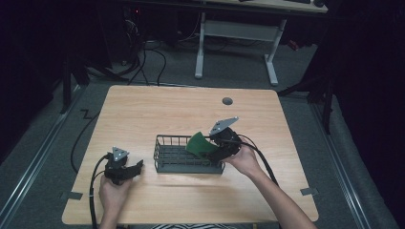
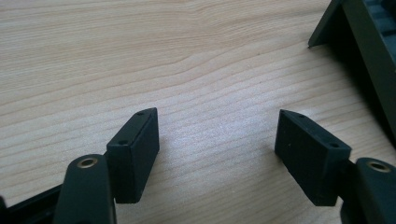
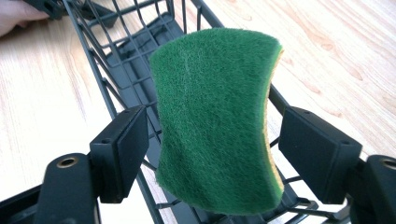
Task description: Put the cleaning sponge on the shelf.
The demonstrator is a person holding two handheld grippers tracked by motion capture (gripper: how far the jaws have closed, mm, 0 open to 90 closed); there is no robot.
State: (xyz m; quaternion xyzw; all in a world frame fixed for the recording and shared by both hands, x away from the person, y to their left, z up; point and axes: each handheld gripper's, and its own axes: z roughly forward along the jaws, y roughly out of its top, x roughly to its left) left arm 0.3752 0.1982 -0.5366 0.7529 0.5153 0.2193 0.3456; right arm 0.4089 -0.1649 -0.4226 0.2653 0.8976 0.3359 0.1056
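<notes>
A green scouring sponge (image 3: 215, 116) with a yellow backing stands on edge over the right end of a dark wire basket (image 3: 107, 93). My right gripper (image 3: 215, 116) straddles it, and both pads sit a little off the sponge's narrow waist, so the gripper is open. From the high view the sponge (image 1: 199, 144) tilts at the basket's (image 1: 165, 152) right end, with the right gripper (image 1: 206, 150) just behind it. My left gripper (image 1: 135, 168) rests low on the table left of the basket. In its own view the left gripper (image 2: 217, 116) is open above bare wood.
The basket's corner (image 2: 369, 46) shows at the upper right of the left gripper view. A round cable hole (image 1: 227, 101) sits in the table's far middle. Black cables trail from both grippers toward the near edge. A white desk frame (image 1: 272, 57) stands beyond the table.
</notes>
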